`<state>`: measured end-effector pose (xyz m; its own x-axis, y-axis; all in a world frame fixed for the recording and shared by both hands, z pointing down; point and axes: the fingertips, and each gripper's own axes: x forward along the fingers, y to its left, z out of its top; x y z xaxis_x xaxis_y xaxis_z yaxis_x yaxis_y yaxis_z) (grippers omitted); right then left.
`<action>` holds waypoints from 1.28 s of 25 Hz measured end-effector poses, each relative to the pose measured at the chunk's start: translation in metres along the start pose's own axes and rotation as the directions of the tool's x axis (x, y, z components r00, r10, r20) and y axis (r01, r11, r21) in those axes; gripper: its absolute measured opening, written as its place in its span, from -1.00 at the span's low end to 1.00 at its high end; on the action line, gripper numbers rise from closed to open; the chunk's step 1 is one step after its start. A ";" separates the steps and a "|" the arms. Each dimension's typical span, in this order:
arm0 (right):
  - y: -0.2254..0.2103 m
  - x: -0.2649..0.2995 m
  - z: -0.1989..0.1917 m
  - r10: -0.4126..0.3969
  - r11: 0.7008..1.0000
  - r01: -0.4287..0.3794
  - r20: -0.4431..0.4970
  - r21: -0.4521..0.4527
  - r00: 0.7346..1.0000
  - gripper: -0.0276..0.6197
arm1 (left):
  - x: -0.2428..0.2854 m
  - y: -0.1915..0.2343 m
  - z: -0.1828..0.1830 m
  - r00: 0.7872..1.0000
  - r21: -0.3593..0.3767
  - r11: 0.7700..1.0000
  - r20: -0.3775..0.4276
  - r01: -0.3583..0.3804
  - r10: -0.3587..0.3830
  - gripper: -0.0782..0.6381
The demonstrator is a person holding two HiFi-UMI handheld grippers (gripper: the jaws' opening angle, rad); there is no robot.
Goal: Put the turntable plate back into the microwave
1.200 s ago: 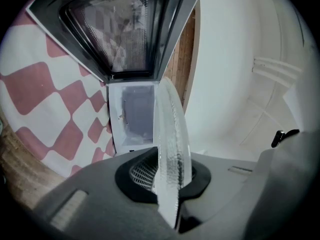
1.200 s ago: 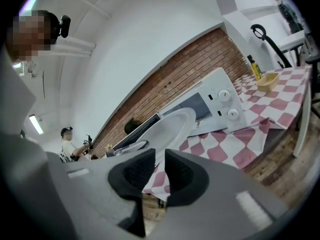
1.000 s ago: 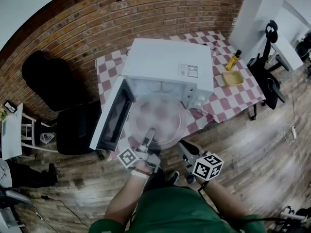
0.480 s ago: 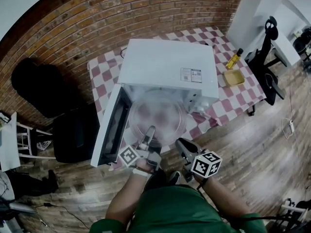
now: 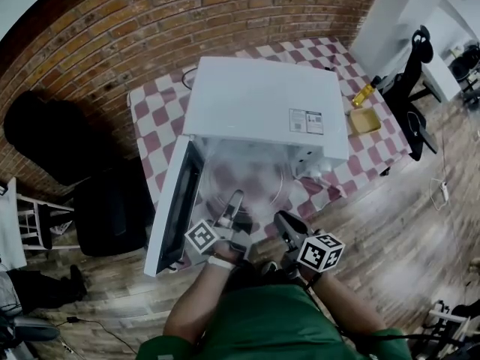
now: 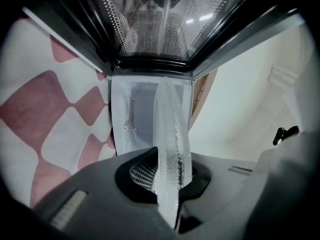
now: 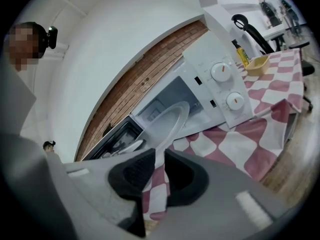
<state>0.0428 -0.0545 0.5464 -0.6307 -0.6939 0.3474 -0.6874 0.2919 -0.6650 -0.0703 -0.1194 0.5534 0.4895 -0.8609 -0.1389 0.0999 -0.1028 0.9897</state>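
A person in a green top (image 5: pixel 270 325) stands at a white microwave (image 5: pixel 259 100) on a table (image 5: pixel 146 118) covered in red-and-white checked cloth, holding the glass turntable plate (image 5: pixel 247 177) at the mouth of the oven's cavity. From overhead, the left gripper (image 5: pixel 235 201) reaches to the plate's near rim, but only the left gripper view shows the grip: both pads are pressed tight on the glass, seen edge-on against the pale inner wall. The right gripper (image 5: pixel 285 222) hangs just beside the plate's near right edge. Its own view shows the jaws slightly apart with nothing between them, only checked cloth visible through the narrow gap. That view also shows the two round dials (image 7: pixel 220 72) on the control panel, hidden from above by the oven's top. The door (image 5: pixel 174 205) is swung wide to the left of the opening, its mesh window filling the upper part of the left gripper view. A yellow dish (image 5: pixel 364 120) and a bottle (image 5: pixel 363 94) stand on the table's far right corner, well apart from the oven. A brick wall (image 5: pixel 112 43) runs behind, and a black office chair (image 5: pixel 412 81) waits on the wooden floor (image 5: pixel 390 216).
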 end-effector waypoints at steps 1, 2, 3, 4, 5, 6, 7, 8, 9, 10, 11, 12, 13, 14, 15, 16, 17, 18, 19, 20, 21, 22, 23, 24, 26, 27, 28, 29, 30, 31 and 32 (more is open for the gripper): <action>-0.002 0.003 0.000 -0.005 1.000 0.005 0.003 0.008 1.000 -0.72 | 0.003 0.001 0.001 1.000 -0.002 1.000 -0.004 0.002 -0.002 -0.68; -0.004 0.006 0.000 -0.008 1.000 0.008 0.005 0.016 1.000 -0.72 | 0.005 0.002 0.002 1.000 -0.003 1.000 -0.008 0.001 -0.001 -0.68; -0.005 0.009 0.000 -0.010 1.000 0.010 0.009 0.023 1.000 -0.72 | 0.006 0.005 0.004 1.000 -0.002 1.000 -0.012 -0.003 0.003 -0.68; -0.005 0.011 0.001 -0.008 1.000 0.008 0.015 0.030 1.000 -0.72 | 0.007 0.007 0.006 1.000 0.000 1.000 -0.014 -0.007 0.007 -0.68; -0.005 0.014 0.002 -0.004 0.999 0.003 0.021 0.039 1.000 -0.72 | 0.009 0.008 0.009 1.000 0.003 1.000 -0.014 -0.009 0.009 -0.68; -0.005 0.016 0.003 0.001 0.999 -0.002 0.027 0.047 1.000 -0.70 | 0.011 0.009 0.011 1.000 0.004 1.000 -0.012 -0.009 0.009 -0.68; -0.005 0.018 0.004 0.006 0.999 -0.007 0.029 0.052 1.000 -0.68 | 0.013 0.010 0.012 1.000 0.005 1.000 -0.009 -0.009 0.009 -0.68; -0.005 0.020 0.005 0.008 0.998 -0.010 0.029 0.056 1.000 -0.64 | 0.014 0.011 0.014 1.000 0.006 1.000 -0.004 -0.011 0.011 -0.68; -0.007 0.023 0.006 0.011 0.998 -0.012 0.027 0.060 1.000 -0.63 | 0.015 0.013 0.015 1.000 0.009 1.000 0.002 -0.014 0.014 -0.68; -0.009 0.026 0.006 0.013 0.998 -0.015 0.024 0.067 1.000 -0.63 | 0.016 0.014 0.017 1.000 0.013 1.000 0.006 -0.017 0.017 -0.68; -0.011 0.029 0.006 0.017 0.997 -0.018 0.019 0.076 1.000 -0.63 | 0.019 0.015 0.018 1.000 0.013 1.000 0.011 -0.018 0.018 -0.68; -0.013 0.032 0.007 0.021 0.996 -0.023 0.014 0.087 1.000 -0.60 | 0.022 0.015 0.019 1.000 0.011 1.000 0.015 -0.017 0.017 -0.68; -0.015 0.035 0.007 0.028 0.995 -0.028 0.009 0.098 1.000 -0.59 | 0.025 0.015 0.018 1.000 0.010 1.000 0.019 -0.016 0.016 -0.68; -0.017 0.038 0.008 0.036 0.993 -0.036 0.004 0.111 0.999 -0.58 | 0.027 0.016 0.018 1.000 0.012 1.000 0.022 -0.018 0.018 -0.68; -0.018 0.041 0.008 0.044 0.991 -0.044 0.002 0.123 0.999 -0.58 | 0.029 0.018 0.017 0.999 0.015 1.000 0.025 -0.023 0.023 -0.68; -0.020 0.044 0.009 0.051 0.990 -0.050 0.001 0.133 0.999 -0.58 | 0.030 0.020 0.017 0.999 0.018 0.999 0.027 -0.030 0.030 -0.68; -0.021 0.047 0.010 0.056 0.988 -0.056 0.002 0.142 0.998 -0.56 | 0.031 0.022 0.017 0.999 0.020 0.999 0.030 -0.036 0.035 -0.68; -0.023 0.051 0.012 0.060 0.987 -0.060 0.003 0.150 0.998 -0.56 | 0.034 0.024 0.018 0.999 0.021 0.999 0.035 -0.039 0.038 -0.68; -0.026 0.055 0.014 0.064 0.986 -0.064 0.003 0.155 0.998 -0.56 | 0.036 0.025 0.020 0.998 0.022 0.999 0.041 -0.041 0.040 -0.68; -0.028 0.059 0.016 0.069 0.985 -0.068 0.001 0.161 0.998 -0.56 | 0.039 0.026 0.022 0.998 0.024 0.999 0.046 -0.043 0.042 -0.68; -0.031 0.062 0.017 0.074 0.983 -0.073 -0.002 0.169 0.997 -0.56 | 0.041 0.027 0.023 0.998 0.028 0.999 0.051 -0.046 0.045 -0.68; -0.032 0.065 0.017 0.082 0.980 -0.080 -0.003 0.180 0.997 -0.56 | 0.042 0.028 0.025 0.997 0.032 0.998 0.055 -0.048 0.046 -0.68; -0.033 0.068 0.018 0.090 0.977 -0.088 -0.001 0.193 0.996 -0.56 | 0.044 0.029 0.027 0.997 0.036 0.998 0.058 -0.048 0.046 -0.68; -0.034 0.070 0.019 0.098 0.974 -0.096 0.004 0.207 0.995 -0.57 | 0.045 0.030 0.028 0.997 0.038 0.998 0.060 -0.048 0.046 -0.68; -0.035 0.074 0.023 0.106 0.967 -0.108 0.022 0.231 0.994 -0.57 | 0.049 0.032 0.029 0.997 0.039 0.998 0.062 -0.046 0.044 -0.67; -0.037 0.076 0.025 0.105 0.964 -0.110 0.031 0.242 0.994 -0.57 | 0.051 0.033 0.029 0.997 0.037 0.998 0.062 -0.045 0.043 -0.67; -0.039 0.077 0.026 0.102 0.961 -0.109 0.038 0.254 0.994 -0.57 | 0.052 0.034 0.029 0.997 0.034 0.998 0.062 -0.045 0.043 -0.67; -0.041 0.079 0.027 0.097 0.959 -0.105 0.042 0.264 0.994 -0.57 | 0.054 0.034 0.029 0.997 0.032 0.998 0.062 -0.046 0.043 -0.67; -0.044 0.080 0.027 0.091 0.958 -0.098 0.040 0.271 0.995 -0.57 | 0.056 0.035 0.028 0.997 0.030 0.999 0.062 -0.045 0.043 -0.67; -0.046 0.081 0.026 0.086 0.957 -0.092 0.034 0.276 0.996 -0.57 | 0.057 0.036 0.028 0.997 0.031 0.999 0.060 -0.045 0.043 -0.67; -0.047 0.083 0.025 0.084 0.956 -0.088 0.025 0.282 0.996 -0.57 | 0.059 0.038 0.028 0.998 0.036 0.998 0.055 -0.045 0.043 -0.67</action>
<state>0.0321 -0.1424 0.5897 -0.6772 -0.6830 0.2737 -0.5001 0.1544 -0.8521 -0.0620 -0.1883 0.5836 0.4450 -0.8906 -0.0939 0.0464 -0.0818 0.9956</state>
